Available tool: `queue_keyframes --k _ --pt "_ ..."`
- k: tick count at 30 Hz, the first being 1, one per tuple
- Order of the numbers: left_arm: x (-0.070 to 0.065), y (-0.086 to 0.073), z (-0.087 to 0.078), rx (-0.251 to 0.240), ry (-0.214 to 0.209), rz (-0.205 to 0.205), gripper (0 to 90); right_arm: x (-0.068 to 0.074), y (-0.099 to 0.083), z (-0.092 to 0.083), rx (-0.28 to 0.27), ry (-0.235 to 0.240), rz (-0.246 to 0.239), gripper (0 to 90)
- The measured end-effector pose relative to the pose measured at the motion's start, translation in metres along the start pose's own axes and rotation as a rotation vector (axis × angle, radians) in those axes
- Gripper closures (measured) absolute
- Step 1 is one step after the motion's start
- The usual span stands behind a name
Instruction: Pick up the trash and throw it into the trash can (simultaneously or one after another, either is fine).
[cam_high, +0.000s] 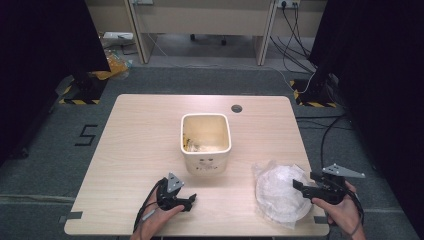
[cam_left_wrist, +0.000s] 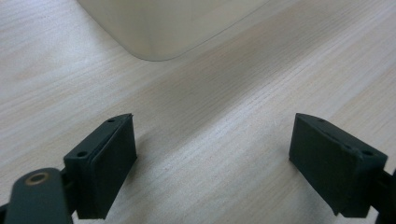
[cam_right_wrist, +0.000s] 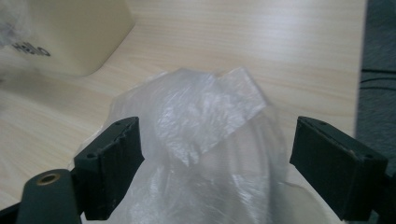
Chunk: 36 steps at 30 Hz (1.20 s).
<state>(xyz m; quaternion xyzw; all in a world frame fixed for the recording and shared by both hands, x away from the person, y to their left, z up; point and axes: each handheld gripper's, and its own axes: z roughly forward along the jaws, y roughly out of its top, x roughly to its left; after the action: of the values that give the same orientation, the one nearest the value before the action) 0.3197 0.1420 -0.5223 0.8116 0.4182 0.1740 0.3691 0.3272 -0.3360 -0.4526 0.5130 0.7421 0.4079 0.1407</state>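
High view, we are seeing a cream bin (cam_high: 205, 145) mid-table (cam_high: 140, 130), left gripper (cam_high: 192, 199) sitting wide open and empty by the near edge, right gripper (cam_high: 295, 184) gaping over a clear bag (cam_high: 277, 192) near the right corner, holding nothing.

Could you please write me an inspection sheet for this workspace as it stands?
Surface: light wood table, grommet hole near the far edge.
Job's things: cream bin mid-table with scraps inside; clear plastic bag at the near right.
Clutter: nothing seen on the table.
Grippers: left gripper open over bare wood; right gripper open over the bag.
Cables: black cables on the floor at the far right.
Surroundings: grey carpet, dark curtains at both sides, desk behind.
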Motion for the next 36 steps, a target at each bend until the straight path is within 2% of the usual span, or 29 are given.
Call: queue_keyframes --k 3,4,9,15,19,24,26,27,28,30,31,32,36 --pt "0.0 0.0 0.0 0.0 0.0 0.0 13.8 0.0 -0.003 0.007 0.028 0.021 0.012 16.5" --pt "0.0 0.0 0.0 0.0 0.0 0.0 13.8 -0.001 -0.005 0.013 0.053 0.033 0.02 16.1" --pt "0.0 0.0 0.0 0.0 0.0 0.0 13.8 -0.002 -0.012 0.024 0.089 0.041 0.031 14.8" --pt "0.0 0.0 0.0 0.0 0.0 0.0 13.8 -0.004 -0.013 0.028 0.089 0.053 0.04 14.6" --pt "0.0 0.0 0.0 0.0 0.0 0.0 13.8 0.0 -0.014 0.031 0.084 0.058 0.043 15.5" --pt "0.0 0.0 0.0 0.0 0.0 -0.001 13.8 0.011 -0.014 0.036 0.083 0.07 0.027 15.7" --pt "0.0 0.0 0.0 0.0 0.0 -0.001 13.8 0.019 -0.013 0.039 0.09 0.081 0.019 15.7" --pt "0.0 0.0 0.0 0.0 0.0 -0.001 13.8 0.027 -0.012 0.043 0.098 0.09 0.005 15.7" --pt "0.0 0.0 0.0 0.0 0.0 0.0 13.8 0.027 -0.012 0.043 0.098 0.09 0.005 15.7" --pt "0.0 0.0 0.0 0.0 0.0 0.0 13.8 0.04 -0.011 0.05 0.1 0.106 -0.01 15.7" --pt "0.0 0.0 0.0 0.0 0.0 0.0 13.8 0.04 -0.011 0.05 0.1 0.106 -0.01 15.7" --pt "0.0 0.0 0.0 0.0 0.0 -0.001 13.8 0.047 -0.01 0.053 0.103 0.116 -0.018 15.6" --pt "0.0 0.0 0.0 0.0 0.001 -0.001 13.8 0.058 -0.008 0.059 0.107 0.126 -0.028 15.7"
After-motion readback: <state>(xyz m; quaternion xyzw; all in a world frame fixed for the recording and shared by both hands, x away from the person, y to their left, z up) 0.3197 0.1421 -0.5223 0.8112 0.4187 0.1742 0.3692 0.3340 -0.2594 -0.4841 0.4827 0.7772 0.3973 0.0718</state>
